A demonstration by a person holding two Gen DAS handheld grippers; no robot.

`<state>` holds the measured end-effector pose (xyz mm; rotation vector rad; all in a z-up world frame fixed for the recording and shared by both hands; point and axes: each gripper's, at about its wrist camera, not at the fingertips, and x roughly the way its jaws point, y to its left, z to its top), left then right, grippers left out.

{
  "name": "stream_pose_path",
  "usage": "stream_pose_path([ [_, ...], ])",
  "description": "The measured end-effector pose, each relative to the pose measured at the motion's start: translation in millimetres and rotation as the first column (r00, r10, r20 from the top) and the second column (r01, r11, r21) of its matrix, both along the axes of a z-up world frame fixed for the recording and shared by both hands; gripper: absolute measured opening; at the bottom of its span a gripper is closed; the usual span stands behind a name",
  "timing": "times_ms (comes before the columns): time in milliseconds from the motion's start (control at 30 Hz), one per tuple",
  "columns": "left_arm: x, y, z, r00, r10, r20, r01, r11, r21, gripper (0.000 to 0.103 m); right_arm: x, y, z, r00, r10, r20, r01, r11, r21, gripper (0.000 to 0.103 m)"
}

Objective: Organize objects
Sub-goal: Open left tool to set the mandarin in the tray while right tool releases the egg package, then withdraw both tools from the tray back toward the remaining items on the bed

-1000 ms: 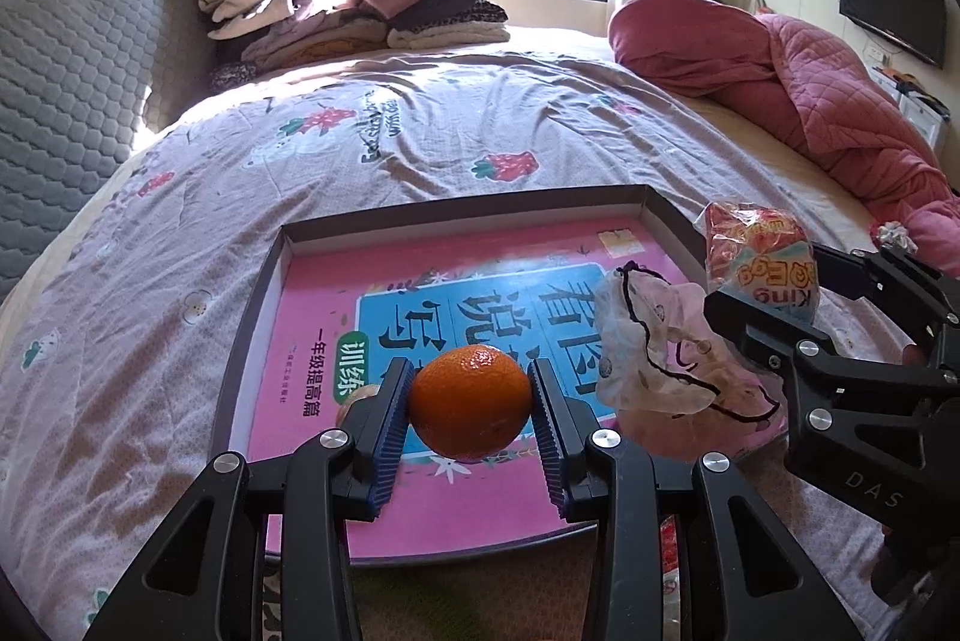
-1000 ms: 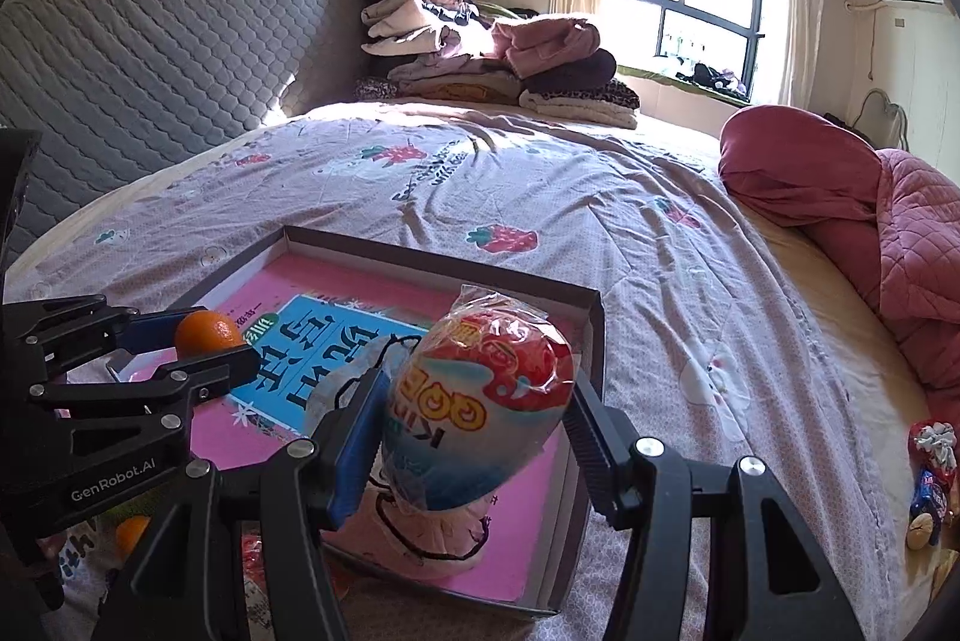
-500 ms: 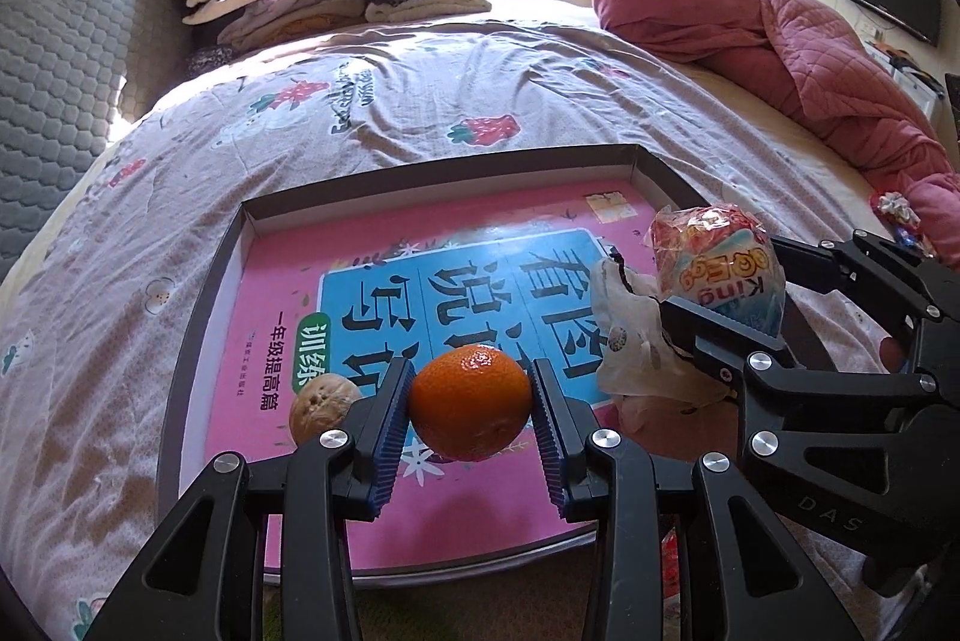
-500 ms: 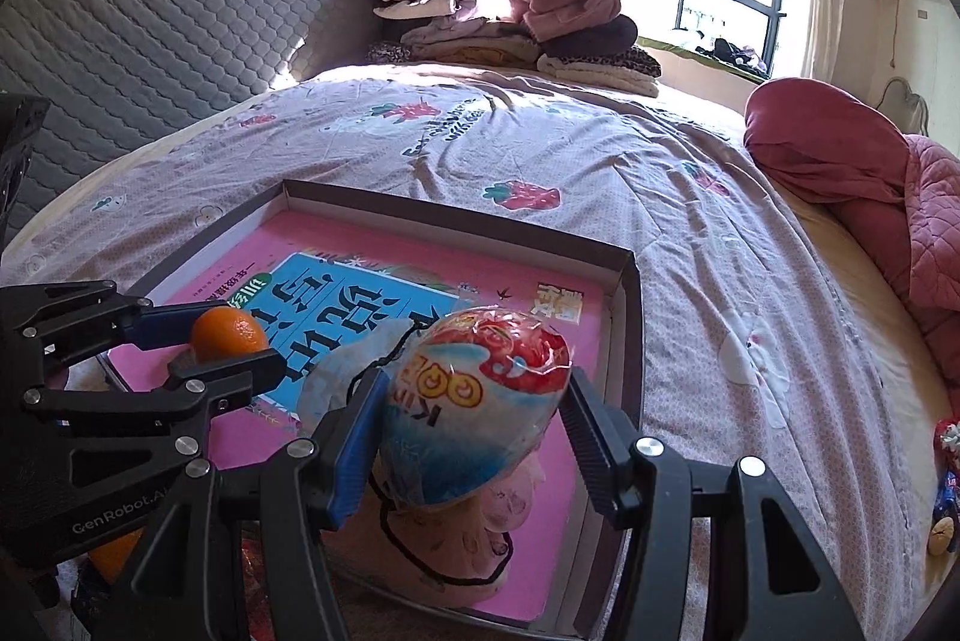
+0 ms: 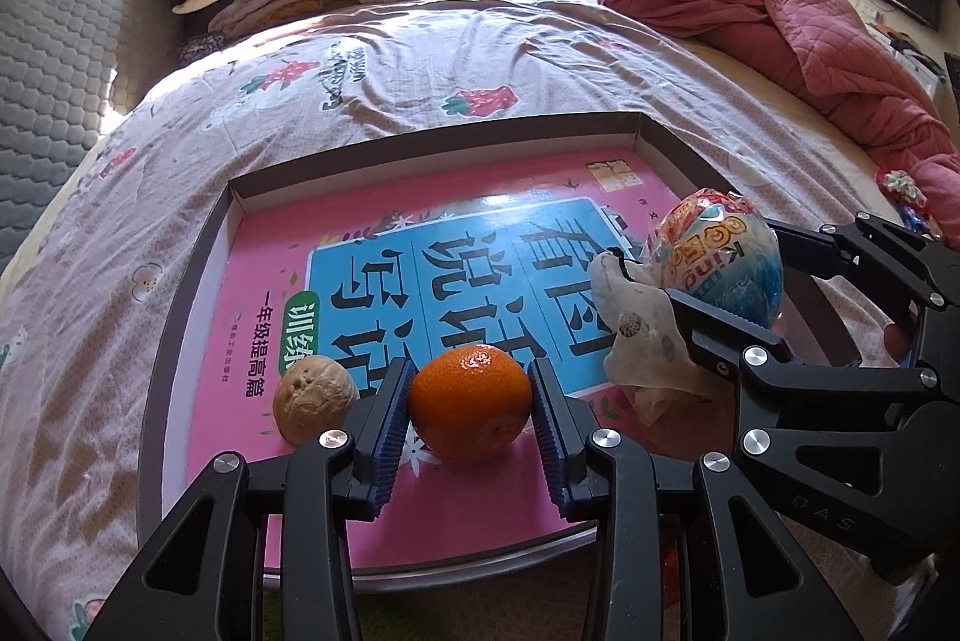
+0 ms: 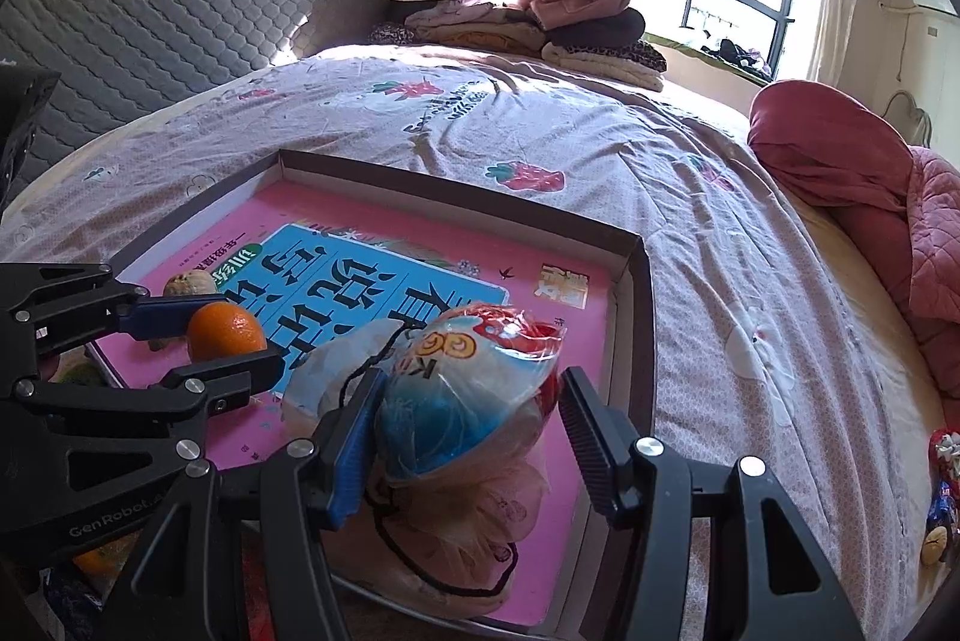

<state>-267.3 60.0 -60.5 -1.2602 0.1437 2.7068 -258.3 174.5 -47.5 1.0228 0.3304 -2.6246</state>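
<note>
- Both hands have dropped closer to the tray [image 5: 198,293] since a second ago, so it fills more of each view and the walnut [image 5: 313,396] has slid out from behind the left jaws.
- Bed [image 5: 420,59] with the strawberry-print cover carries everything; the shallow dark-rimmed tray sits on it, lined with a pink and blue workbook [image 5: 432,281].
- Right gripper [image 6: 465,422] has its jaws fairly wide, clamped on the egg-shaped snack pack [image 6: 474,383], crinkly clear wrap, red top, blue bottom. It's over the near right part of the tray, above a limp drawstring pouch [image 6: 462,521].
- Left gripper [image 5: 471,407] has narrower jaws holding the orange [image 5: 471,404], shiny and round, low over the near edge of the workbook; can't tell if it's touching down yet.
- Risks, my guess: the orange is round and the cover glossy, so letting go early could send it rolling into the walnut just to its left. The egg dropped onto that soft pouch could tip off toward the tray wall.
</note>
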Motion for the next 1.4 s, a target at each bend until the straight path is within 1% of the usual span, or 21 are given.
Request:
stream_pose_path([
  [500, -1.7, -6.5, -0.9, 1.0, 0.021, 0.022, -0.022, 1.0, 0.005, 0.042, -7.4, 13.6, -3.5, 0.998, -0.039, 0.042, 0.042, 0.998, -0.054, 0.058],
  [567, -1.5, -7.9, -0.2, 0.999, 0.026, 0.024, -0.026, 1.0, 0.004, 0.045, -7.8, 14.8, -3.5, 0.998, -0.042, 0.046, 0.044, 0.997, -0.059, 0.058],
  [633, -0.7, -9.1, 1.3, 0.999, 0.026, 0.022, -0.026, 1.0, 0.009, 0.053, -8.7, 14.3, -4.0, 0.998, -0.045, 0.051, 0.047, 0.997, -0.057, 0.058],
  [833, 3.3, -10.1, 5.5, 1.0, 0.022, 0.014, -0.022, 1.0, 0.011, 0.058, -9.9, 14.0, -6.4, 0.996, -0.058, 0.07, 0.06, 0.998, -0.035, 0.061],
  [1033, 6.9, -11.4, 10.1, 1.0, 0.023, 0.007, -0.023, 1.0, 0.01, 0.059, -8.2, 9.0, -9.4, 0.995, -0.053, 0.084, 0.054, 0.998, -0.015, 0.061],
  [1200, 9.7, -15.5, 14.4, 0.999, 0.033, -0.001, -0.033, 0.999, 0.013, 0.059, -7.5, 13.1, -6.8, 0.994, -0.057, 0.096, 0.061, 0.998, -0.036, 0.061],
  [1400, 13.3, -18.3, 21.8, 0.999, 0.042, -0.014, -0.041, 0.999, 0.018, 0.059, -3.9, 15.5, -0.2, 0.994, -0.067, 0.085, 0.071, 0.997, -0.043, 0.061],
])
